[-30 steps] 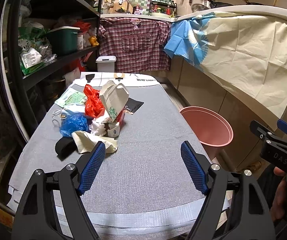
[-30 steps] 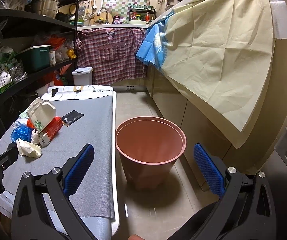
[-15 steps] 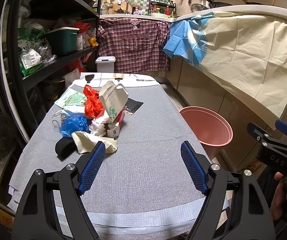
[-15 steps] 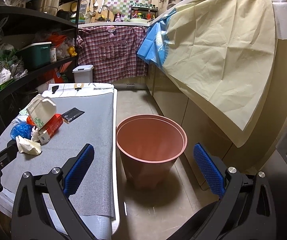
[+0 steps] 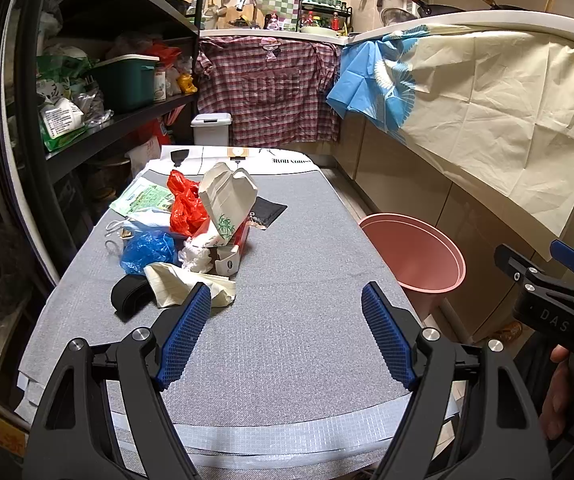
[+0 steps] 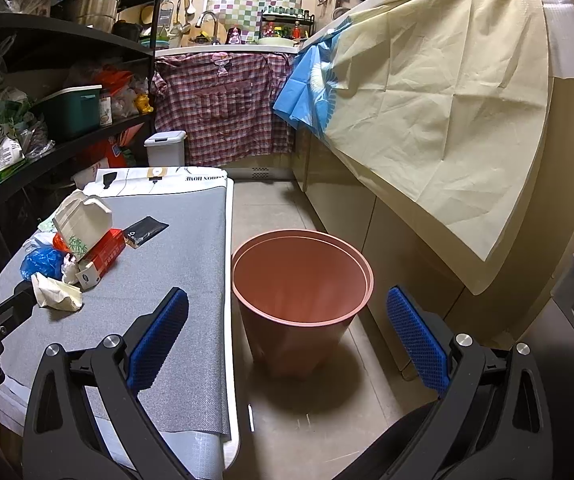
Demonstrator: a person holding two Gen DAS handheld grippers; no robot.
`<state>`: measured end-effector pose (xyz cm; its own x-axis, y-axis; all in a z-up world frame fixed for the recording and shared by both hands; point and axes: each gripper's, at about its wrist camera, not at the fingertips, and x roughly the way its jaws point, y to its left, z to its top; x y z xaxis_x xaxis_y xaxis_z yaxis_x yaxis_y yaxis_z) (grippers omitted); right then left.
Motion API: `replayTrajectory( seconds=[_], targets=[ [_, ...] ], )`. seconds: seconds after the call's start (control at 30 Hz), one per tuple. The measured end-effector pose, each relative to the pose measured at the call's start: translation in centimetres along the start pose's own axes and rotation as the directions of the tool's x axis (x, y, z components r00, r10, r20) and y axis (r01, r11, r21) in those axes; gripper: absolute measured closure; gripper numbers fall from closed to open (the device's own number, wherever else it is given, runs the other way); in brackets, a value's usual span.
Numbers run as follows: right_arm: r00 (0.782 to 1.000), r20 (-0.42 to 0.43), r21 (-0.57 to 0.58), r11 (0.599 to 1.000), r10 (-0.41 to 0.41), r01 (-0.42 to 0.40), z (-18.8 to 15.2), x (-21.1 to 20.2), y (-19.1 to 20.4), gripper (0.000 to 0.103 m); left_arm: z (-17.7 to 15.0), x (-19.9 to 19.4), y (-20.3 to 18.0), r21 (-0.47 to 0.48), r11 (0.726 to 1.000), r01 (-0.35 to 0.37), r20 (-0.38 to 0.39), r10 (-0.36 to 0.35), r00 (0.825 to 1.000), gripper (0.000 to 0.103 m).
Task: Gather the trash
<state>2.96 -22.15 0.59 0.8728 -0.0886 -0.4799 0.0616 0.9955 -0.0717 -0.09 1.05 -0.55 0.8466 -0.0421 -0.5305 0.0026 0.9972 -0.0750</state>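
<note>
The left claw [image 5: 283, 336] gapes wide and empty over the near table [image 5: 295, 344]. The trash pile [image 5: 191, 240] lies ahead and left, crumpled paper [image 5: 179, 286] nearest, perhaps a wrapper. The right claw [image 6: 287, 344] (equally open, empty) faces the pink bin [image 6: 301, 280] on the floor.

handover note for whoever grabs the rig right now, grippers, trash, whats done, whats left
Left gripper: open, empty, above the near table, aimed at the trash pile.
Right gripper: open, empty, facing the pink bin on the floor beside the table.
Done: nothing; the bin looks empty.
Left: everything. The crumpled cream paper lies nearest, so it seems the natural first pick.
</note>
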Motion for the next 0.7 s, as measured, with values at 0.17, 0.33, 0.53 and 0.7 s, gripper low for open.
replayTrajectory(
  seconds=[0.17, 0.33, 0.53, 0.7],
  targets=[
    [1.000, 0.002, -0.001, 1.000, -0.001, 0.001, 0.00, -0.01, -0.02, 0.006, 0.03, 0.01, 0.04, -0.001, 1.000, 0.000, 0.000, 0.000, 1.000, 0.028],
    [1.000, 0.007, -0.010, 1.000, -0.002, 0.002, 0.04, -0.08, -0.05, 0.006, 0.02, 0.00, 0.04, -0.001, 1.000, -0.001, 0.000, 0.001, 1.000, 0.028],
    [1.000, 0.014, 0.000, 1.000, -0.006, 0.006, 0.10, -0.20, -0.24, 0.008, 0.03, 0.00, 0.07, -0.002, 1.000, 0.000, 0.000, 0.000, 1.000, 0.028],
    [1.000, 0.019, 0.004, 1.000, -0.006, 0.006, 0.09, -0.26, -0.24, 0.009, 0.05, -0.01, -0.06, -0.002, 1.000, 0.002, 0.003, -0.002, 1.000, 0.028]
  ],
)
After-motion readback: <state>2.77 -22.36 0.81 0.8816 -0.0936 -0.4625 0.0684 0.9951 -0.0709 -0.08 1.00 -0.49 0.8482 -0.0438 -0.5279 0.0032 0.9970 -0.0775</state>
